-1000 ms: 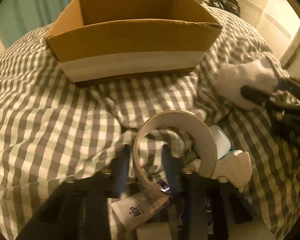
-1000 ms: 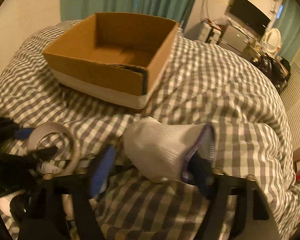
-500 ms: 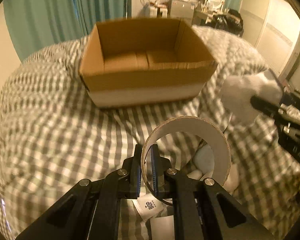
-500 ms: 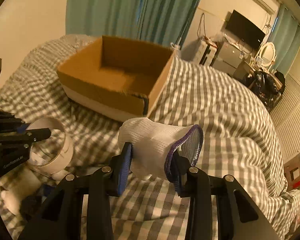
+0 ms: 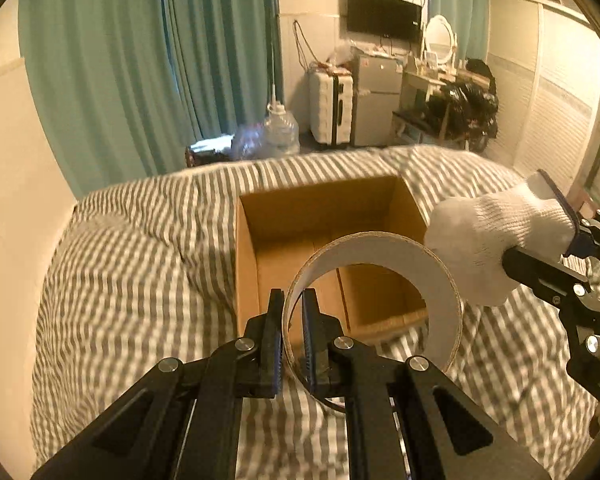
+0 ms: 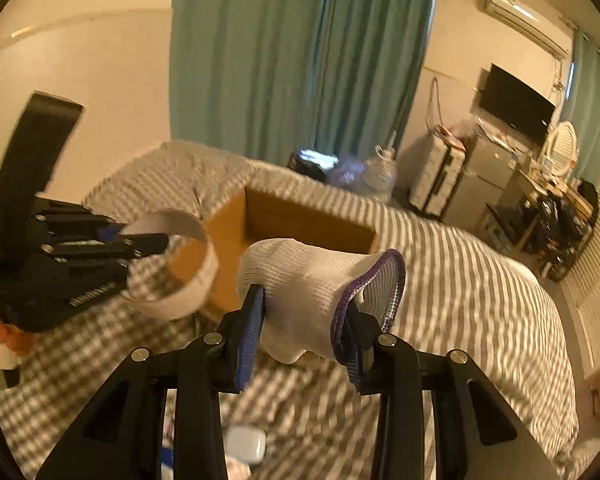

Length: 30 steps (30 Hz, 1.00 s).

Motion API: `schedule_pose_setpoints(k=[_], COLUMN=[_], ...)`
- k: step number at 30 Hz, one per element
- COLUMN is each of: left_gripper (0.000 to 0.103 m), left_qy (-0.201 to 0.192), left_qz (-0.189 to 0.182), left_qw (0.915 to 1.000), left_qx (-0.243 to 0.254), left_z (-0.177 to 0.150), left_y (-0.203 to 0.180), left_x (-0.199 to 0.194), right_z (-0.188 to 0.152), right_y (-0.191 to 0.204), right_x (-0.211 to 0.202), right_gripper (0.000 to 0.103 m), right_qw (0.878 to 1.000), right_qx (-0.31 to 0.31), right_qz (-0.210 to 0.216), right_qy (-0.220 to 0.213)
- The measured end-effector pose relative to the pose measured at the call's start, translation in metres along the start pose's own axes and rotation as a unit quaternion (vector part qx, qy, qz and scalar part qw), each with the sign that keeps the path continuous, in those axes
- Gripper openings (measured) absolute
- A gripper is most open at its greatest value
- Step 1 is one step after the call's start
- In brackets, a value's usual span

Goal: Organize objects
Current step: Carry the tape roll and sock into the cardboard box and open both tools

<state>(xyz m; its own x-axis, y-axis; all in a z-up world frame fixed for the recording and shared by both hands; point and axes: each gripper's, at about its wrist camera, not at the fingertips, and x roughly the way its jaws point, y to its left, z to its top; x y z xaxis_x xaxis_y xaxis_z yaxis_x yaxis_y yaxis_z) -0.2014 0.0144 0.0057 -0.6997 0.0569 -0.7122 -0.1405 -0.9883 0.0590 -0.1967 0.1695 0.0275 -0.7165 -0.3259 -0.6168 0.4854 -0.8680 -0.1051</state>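
Left gripper [image 5: 291, 332]: clamped on the wall of a cardboard tape ring [image 5: 374, 300], held on edge ahead of its fingers for dropping.
Right gripper [image 6: 300, 330]: squeezing a white knit glove [image 6: 320, 292], cuff to its right.
Cardboard box [image 5: 328, 256]: open, apparently empty, on the checked bedspread [image 5: 132, 280] beyond and below both, the likely destination.

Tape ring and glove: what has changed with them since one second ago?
The left gripper shut on the tape ring and the right gripper on the glove; both were lifted off the bed toward the box. The box stayed put.
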Motion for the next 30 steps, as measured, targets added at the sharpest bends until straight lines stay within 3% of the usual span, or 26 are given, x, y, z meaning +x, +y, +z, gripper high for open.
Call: schedule_pose_setpoints(k=[5,9,18,27,29,30], left_gripper=[0.009,0.009,0.009,0.009,0.014,0.019], left_qy=[0.002,0.019,0.056,0.057,0.053,0.052], left_qz=[0.008,0.016,0.018,-0.004,-0.005,-0.005], left_qw=[0.9999,0.9997,0.9977,0.9960,0.9961,0.9963], left_qx=[0.005,0.008,0.035,0.069,0.071,0.068], left_z=[0.025,0.036,0.034,0.017,0.016,0.015], left_y=[0.008,0.013,0.012,0.003,0.002,0.002], left_x=[0.029,0.066,0.146,0.171,0.170,0.168], right_z=[0.034,0.047,0.030,0.006,0.006,0.006], right_y=[-0.009,-0.012,-0.018,-0.020,-0.021,-0.022], right_x=[0.033,0.079,0.177,0.193,0.187,0.184], right_gripper=[0.035,0.035,0.035,0.037,0.037,0.043], right_qw=[1.000,1.000,0.996,0.995,0.995,0.995], right_qx=[0.004,0.001,-0.003,-0.009,0.002,0.004], right_qz=[0.019,0.025,0.028,0.035,0.046,0.046], right_qy=[-0.004,0.017,0.082,0.097,0.088,0.084])
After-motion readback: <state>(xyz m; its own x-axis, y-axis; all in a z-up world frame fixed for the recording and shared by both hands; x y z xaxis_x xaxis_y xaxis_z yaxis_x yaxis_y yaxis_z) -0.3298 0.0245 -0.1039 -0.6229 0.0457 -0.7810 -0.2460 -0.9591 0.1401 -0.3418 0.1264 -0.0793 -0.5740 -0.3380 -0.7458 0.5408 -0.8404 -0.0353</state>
